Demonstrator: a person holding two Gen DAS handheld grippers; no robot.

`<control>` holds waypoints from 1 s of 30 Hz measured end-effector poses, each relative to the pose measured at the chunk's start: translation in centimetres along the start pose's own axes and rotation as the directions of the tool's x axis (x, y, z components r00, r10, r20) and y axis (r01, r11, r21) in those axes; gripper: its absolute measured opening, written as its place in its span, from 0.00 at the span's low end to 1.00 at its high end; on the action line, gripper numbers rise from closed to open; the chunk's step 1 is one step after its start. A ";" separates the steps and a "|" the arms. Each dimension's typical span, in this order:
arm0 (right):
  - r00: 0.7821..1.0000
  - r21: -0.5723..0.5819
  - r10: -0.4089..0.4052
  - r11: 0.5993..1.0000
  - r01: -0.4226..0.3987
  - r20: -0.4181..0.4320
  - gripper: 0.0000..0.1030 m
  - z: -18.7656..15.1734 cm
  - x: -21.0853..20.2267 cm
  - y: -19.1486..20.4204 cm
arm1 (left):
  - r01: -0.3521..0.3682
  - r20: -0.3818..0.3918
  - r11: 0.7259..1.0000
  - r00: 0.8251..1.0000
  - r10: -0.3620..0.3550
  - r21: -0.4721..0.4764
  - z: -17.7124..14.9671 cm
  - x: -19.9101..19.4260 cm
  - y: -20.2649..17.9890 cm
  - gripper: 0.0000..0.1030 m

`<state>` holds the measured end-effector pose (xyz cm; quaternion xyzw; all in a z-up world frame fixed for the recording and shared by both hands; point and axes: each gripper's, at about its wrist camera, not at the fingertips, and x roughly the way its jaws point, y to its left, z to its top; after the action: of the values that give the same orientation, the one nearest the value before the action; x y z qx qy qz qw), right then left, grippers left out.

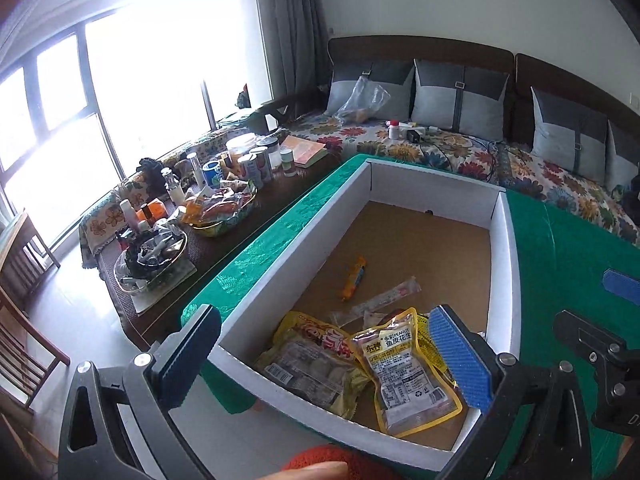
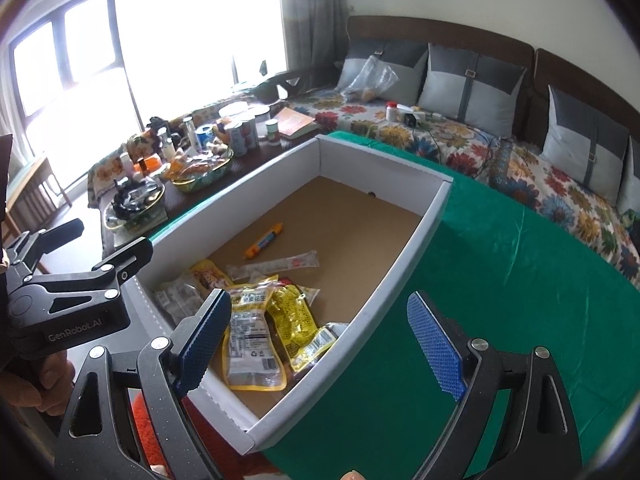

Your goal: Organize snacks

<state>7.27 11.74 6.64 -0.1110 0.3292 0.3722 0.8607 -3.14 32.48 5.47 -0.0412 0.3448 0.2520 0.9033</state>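
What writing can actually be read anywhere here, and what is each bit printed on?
"GenRobot.AI": on the black body of the left gripper, seen from the right wrist.
"PEANUT", with Chinese characters "鱼皮花生" beside it: on the yellow peanut packet in the white box.
Large red characters on the yellow snack bag: too distorted to read.
Small print and barcodes on the packets, the orange stick, cans on the far table: too small.

Home living room: dark wooden sofa [image 1: 420, 46] with floral cover and grey cushions [image 1: 460, 98], big window [image 1: 120, 92], cluttered brown coffee table [image 1: 224, 240].
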 end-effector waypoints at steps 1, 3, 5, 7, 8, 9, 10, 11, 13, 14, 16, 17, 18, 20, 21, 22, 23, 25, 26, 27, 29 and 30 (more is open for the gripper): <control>1.000 0.000 -0.004 1.000 0.004 0.000 0.89 0.0 0.0 0.0 | 0.001 -0.004 1.000 1.000 -0.001 0.004 0.0 0.1 0.0 1.00; 1.000 0.002 -0.005 1.000 0.005 0.000 0.89 0.0 0.0 -0.1 | 0.000 -0.009 1.000 1.000 0.001 0.010 0.0 0.2 0.1 1.00; 1.000 0.002 -0.005 1.000 0.005 0.000 0.89 0.0 -0.1 0.0 | -0.014 -0.021 1.000 1.000 0.014 0.016 0.1 0.3 0.1 1.00; 1.000 0.002 -0.004 1.000 0.004 -0.002 0.89 0.0 0.0 0.0 | -0.014 -0.014 1.000 1.000 0.015 0.017 0.2 0.1 0.2 1.00; 1.000 0.001 -0.004 1.000 0.004 -0.005 0.89 0.0 -0.1 0.0 | -0.004 -0.010 1.000 1.000 0.004 0.017 0.3 0.0 0.3 1.00; 1.000 -0.001 -0.005 1.000 0.005 -0.006 0.89 0.1 -0.1 0.1 | 0.009 -0.003 1.000 1.000 -0.009 0.018 0.5 -0.3 0.3 1.00; 1.000 -0.003 -0.007 1.000 0.007 -0.010 0.89 0.2 -0.1 0.1 | 0.007 0.004 1.000 1.000 -0.007 0.019 0.6 -0.5 0.3 1.00; 1.000 -0.004 -0.008 1.000 0.008 -0.013 0.89 0.3 -0.2 0.2 | -0.009 0.013 1.000 1.000 0.009 0.027 0.7 -0.8 0.3 1.00; 1.000 -0.006 -0.012 1.000 0.012 -0.024 0.89 0.5 -0.2 0.6 | -0.045 0.025 0.998 0.999 0.044 0.046 0.7 -1.1 0.2 1.00; 0.999 -0.006 -0.012 1.000 0.012 -0.031 0.89 0.5 -0.2 0.7 | -0.050 0.014 0.998 0.999 0.049 0.045 0.6 -1.1 0.2 1.00; 0.999 -0.009 -0.013 1.000 0.013 -0.047 0.89 0.6 -0.1 1.1 | -0.030 -0.030 0.999 0.999 0.031 0.024 0.4 -0.6 0.6 1.00; 0.998 -0.012 -0.015 1.000 0.014 -0.055 0.89 0.5 0.0 1.3 | -0.015 -0.050 1.000 0.999 0.015 0.010 0.2 -0.3 0.8 1.00; 0.998 -0.016 -0.017 1.000 0.016 -0.063 0.89 0.5 0.0 1.5 | 0.000 -0.068 1.000 0.998 0.000 -0.003 0.1 0.1 1.0 1.00; 0.996 -0.025 -0.023 0.999 0.021 -0.081 0.89 0.3 0.2 1.8 | 0.011 -0.091 1.000 0.996 -0.013 -0.023 -0.2 0.5 1.3 1.00; 0.996 -0.027 -0.024 0.999 0.021 -0.087 0.89 0.2 0.2 1.9 | 0.011 -0.098 1.000 0.995 -0.014 -0.028 -0.2 0.6 1.4 1.00; 0.995 -0.026 -0.023 0.999 0.020 -0.093 0.89 0.2 0.3 2.0 | 0.012 -0.104 0.999 0.995 -0.015 -0.031 -0.2 0.7 1.5 1.00; 0.995 -0.022 -0.019 1.000 0.017 -0.102 0.89 0.2 0.4 2.0 | 0.012 -0.106 0.999 0.994 -0.016 -0.033 -0.1 0.7 1.7 1.00; 0.993 -0.005 -0.005 1.000 0.004 -0.119 0.89 0.4 0.5 2.0 | 0.022 -0.125 0.999 0.992 -0.027 -0.038 0.3 0.7 2.1 1.00; 0.992 0.004 0.001 1.000 -0.001 -0.123 0.89 0.6 0.5 2.0 | 0.033 -0.138 0.999 0.990 -0.038 -0.041 0.7 0.7 2.4 1.00; 0.992 0.013 0.007 1.000 -0.005 -0.126 0.89 0.8 0.5 2.0 | 0.042 -0.151 0.998 0.987 -0.047 -0.038 1.1 0.7 2.6 1.00; 0.992 0.027 0.013 1.000 -0.010 -0.127 0.89 1.4 0.3 2.2 | 0.046 -0.158 0.999 0.986 -0.048 -0.020 1.8 0.4 2.9 1.00; 0.992 0.032 0.017 0.999 -0.013 -0.127 0.89 1.7 0.1 2.3 | 0.045 -0.158 0.999 0.986 -0.047 -0.012 2.1 0.1 3.1 1.00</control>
<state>6.50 14.17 7.98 -0.1184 0.3899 0.3659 0.8367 -3.31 35.77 7.26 -0.0726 0.4132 0.2284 0.8785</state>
